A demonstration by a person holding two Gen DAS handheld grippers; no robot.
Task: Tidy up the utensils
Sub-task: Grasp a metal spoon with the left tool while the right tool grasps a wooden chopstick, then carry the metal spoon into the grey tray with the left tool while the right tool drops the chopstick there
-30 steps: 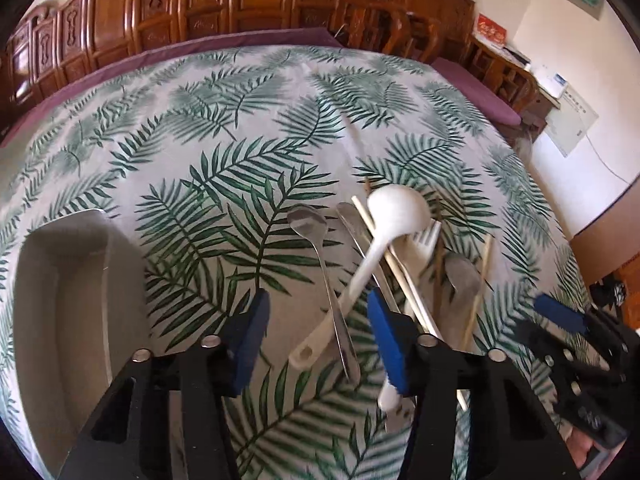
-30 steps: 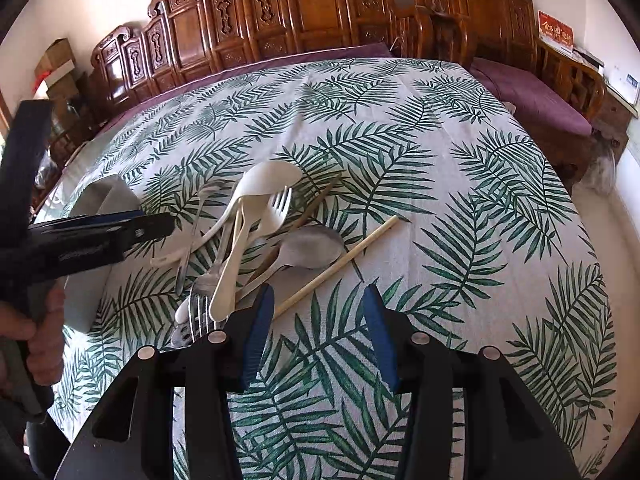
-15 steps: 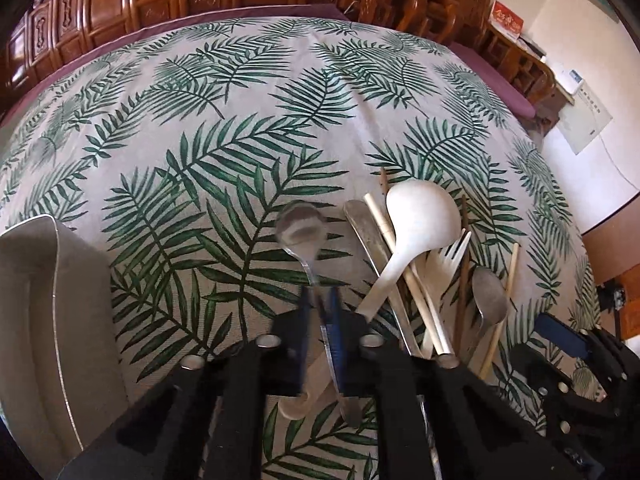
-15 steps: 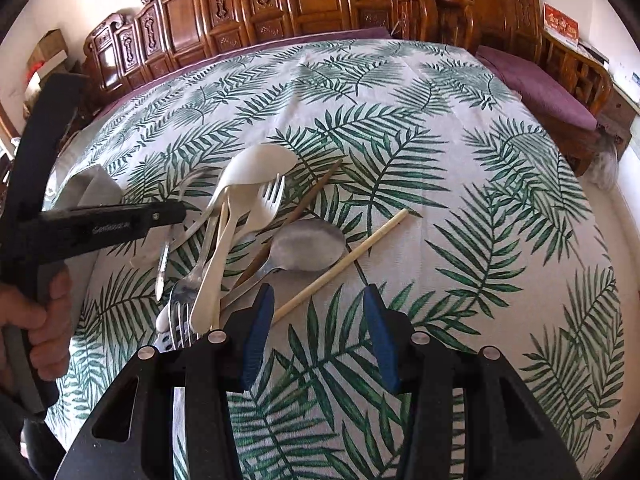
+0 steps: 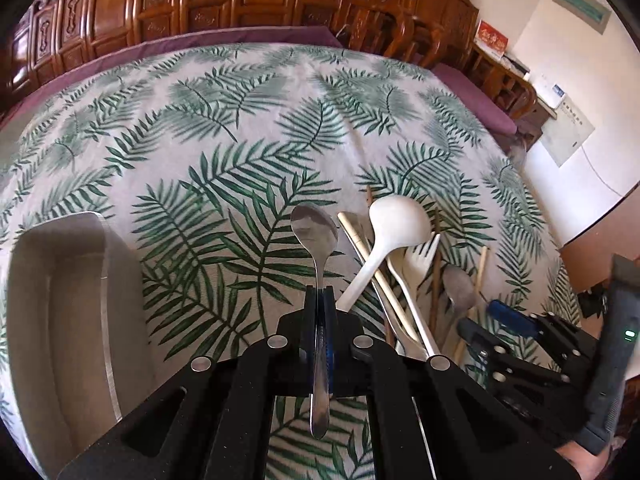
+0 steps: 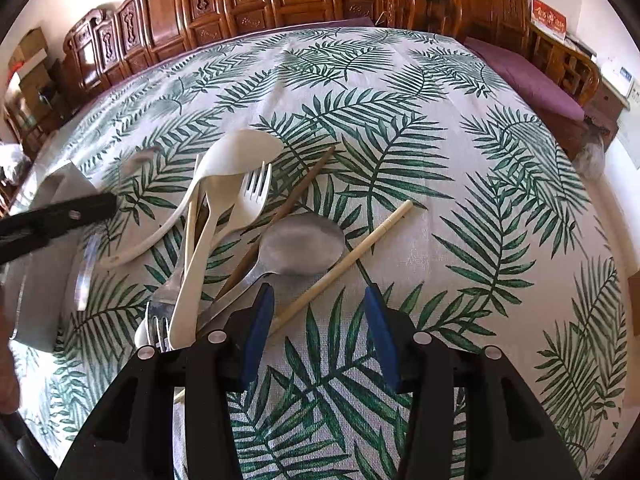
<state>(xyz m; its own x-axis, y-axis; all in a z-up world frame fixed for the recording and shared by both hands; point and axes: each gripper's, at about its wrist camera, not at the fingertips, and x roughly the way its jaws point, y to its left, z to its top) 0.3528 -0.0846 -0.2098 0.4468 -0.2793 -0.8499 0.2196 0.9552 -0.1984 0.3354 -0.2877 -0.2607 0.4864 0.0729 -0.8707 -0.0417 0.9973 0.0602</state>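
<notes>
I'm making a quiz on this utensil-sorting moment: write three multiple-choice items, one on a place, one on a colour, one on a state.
1. Where does the grey tray lie in the left wrist view?
A. left of the utensil pile
B. right of the pile
C. under the pile

2. What colour is the big ladle?
A. red
B. white
C. black

3. What does the left gripper do?
A. stands open, holding nothing
B. clamps a chopstick
C. clamps the metal spoon

Key:
1 A, the tray sits at the left edge.
2 B, its bowl and handle are white.
3 C, the spoon's handle runs between the closed pads.
</notes>
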